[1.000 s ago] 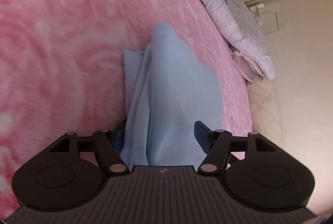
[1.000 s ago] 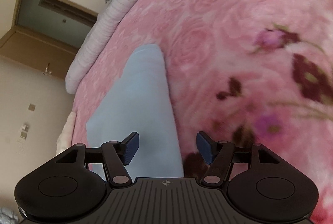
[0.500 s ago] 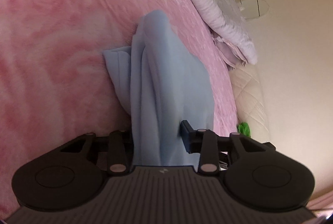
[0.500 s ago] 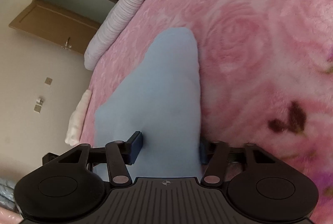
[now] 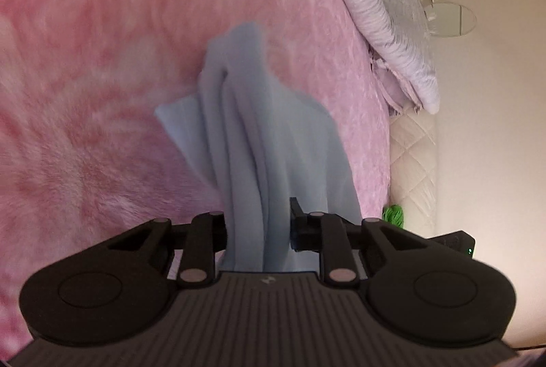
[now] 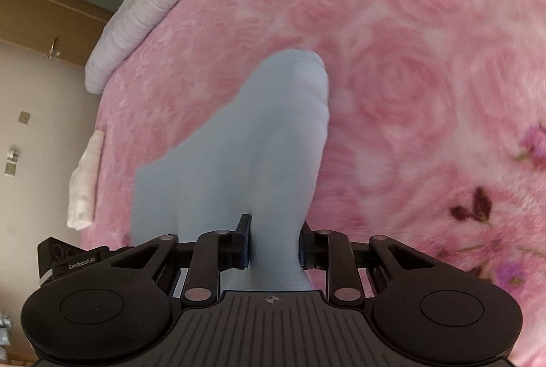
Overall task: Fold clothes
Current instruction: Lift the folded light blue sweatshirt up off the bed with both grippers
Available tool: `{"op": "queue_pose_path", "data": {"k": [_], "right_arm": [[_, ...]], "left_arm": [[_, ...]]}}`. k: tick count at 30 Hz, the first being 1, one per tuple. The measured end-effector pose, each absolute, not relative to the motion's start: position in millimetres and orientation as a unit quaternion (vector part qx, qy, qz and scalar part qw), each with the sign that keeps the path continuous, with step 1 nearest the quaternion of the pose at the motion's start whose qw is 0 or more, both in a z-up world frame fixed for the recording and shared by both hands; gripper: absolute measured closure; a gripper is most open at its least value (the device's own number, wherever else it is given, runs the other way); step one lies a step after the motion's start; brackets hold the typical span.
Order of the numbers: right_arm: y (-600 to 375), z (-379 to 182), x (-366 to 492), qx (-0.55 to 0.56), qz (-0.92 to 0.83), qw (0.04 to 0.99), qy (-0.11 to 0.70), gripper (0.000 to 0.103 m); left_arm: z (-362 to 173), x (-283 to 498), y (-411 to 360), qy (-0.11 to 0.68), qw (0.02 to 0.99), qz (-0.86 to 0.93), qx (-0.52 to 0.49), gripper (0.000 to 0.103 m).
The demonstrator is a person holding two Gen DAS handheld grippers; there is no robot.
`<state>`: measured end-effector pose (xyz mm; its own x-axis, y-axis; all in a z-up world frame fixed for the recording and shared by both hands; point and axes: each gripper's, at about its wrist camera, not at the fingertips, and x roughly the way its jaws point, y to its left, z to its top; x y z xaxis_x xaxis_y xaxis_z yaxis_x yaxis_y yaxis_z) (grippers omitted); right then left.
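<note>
Both jaws were closing on the pale blue soft cloth garment as the left gripper and right gripper, wide open a second earlier, lifted its gathered near edge off the pink rose-patterned plush bed blanket, apparently starting a fold.

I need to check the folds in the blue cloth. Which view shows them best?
The left wrist view: the blue cloth hangs in clear ridges there. The right wrist view shows the blue cloth as a smooth, pale face with few folds.
</note>
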<state>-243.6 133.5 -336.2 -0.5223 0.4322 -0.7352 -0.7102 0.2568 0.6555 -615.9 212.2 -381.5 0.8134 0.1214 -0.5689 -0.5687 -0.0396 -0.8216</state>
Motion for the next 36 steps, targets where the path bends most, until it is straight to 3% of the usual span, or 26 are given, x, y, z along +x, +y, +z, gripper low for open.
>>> {"op": "queue_pose_path", "data": {"k": [9,19,29,36], "right_arm": [[179,-226,-290,-0.123,0.639,0.401,0.645,0.079],[220,-158,-425,-0.136,0.712,0.32,0.61,0.079],[222,-117,-638,-0.068,0.716,0.337,0.608,0.079],[248,-107,-753,-0.035,0.703,0.36,0.613,0.079]], "left_arm": [[-262,-683,186,0.106,0.642,0.332,-0.684,0.084],[-186,-816,171,0.017,0.641,0.396,-0.658,0.084],[-128,-1031,228,0.057,0.685,0.38,-0.618,0.084],[-117,-1124,285,0.068,0.701,0.368,-0.607,0.084]]}}
